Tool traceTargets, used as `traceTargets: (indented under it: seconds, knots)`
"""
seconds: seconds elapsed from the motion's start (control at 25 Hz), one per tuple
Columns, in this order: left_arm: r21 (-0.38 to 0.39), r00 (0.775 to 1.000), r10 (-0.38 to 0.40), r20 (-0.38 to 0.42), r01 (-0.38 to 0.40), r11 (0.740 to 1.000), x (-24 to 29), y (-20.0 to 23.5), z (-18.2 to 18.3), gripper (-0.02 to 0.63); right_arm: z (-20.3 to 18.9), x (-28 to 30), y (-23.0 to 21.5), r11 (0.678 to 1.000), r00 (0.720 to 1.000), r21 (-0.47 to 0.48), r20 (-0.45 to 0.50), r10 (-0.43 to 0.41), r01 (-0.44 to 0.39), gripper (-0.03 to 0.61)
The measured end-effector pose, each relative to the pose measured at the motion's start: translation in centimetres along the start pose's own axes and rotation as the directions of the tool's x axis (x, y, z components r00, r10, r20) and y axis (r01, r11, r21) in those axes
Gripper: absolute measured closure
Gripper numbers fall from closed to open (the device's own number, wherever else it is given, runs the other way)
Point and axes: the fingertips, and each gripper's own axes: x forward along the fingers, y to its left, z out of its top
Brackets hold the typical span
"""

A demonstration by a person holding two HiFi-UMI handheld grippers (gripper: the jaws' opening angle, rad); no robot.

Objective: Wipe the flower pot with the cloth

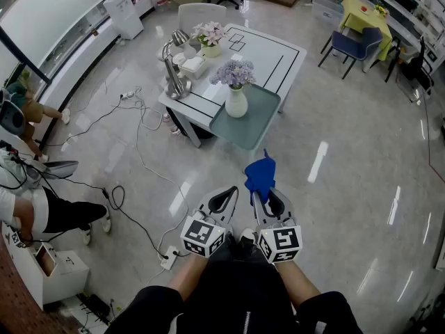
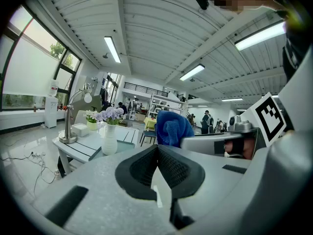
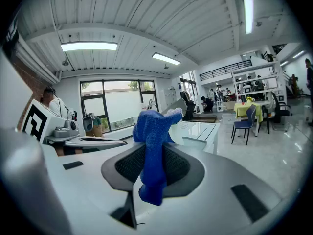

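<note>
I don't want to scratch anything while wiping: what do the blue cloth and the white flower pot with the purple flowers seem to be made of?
The cloth looks like soft microfibre or terry, with a fuzzy matte nap and limp, drooping folds. The flower pot looks like glazed ceramic, being smooth, white and opaque with a slight sheen. It is too small to rule out glass or plastic.

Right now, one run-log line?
left gripper shut, empty | right gripper shut on blue fluffy cloth | white flower pot on teal tray, not yet reached

Bright ceiling strip lights (image 2: pixel 112 49), glare on glossy floor (image 1: pixel 318 162), fisheye-curved, dark-vignetted edges
</note>
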Motion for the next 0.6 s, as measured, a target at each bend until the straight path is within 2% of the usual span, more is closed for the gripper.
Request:
traceTargets:
  seconds: [0.4, 0.6]
  knots:
    - [-0.001, 1.000, 0.027, -0.013, -0.027, 1.000, 1.3, -0.8, -0.4, 0.607, -0.1, -0.4, -1.0, 0.997, 0.997, 0.028, 0.016, 0.070, -0.070, 0.482]
    - [-0.016, 0.999, 0.052, -0.017, -0.052, 0.999, 2.2, 0.2, -1.2, 0.607, -0.8, 1.0, -1.8, 0.995, 0.996, 0.035, -0.002, 0.090, -0.090, 0.480]
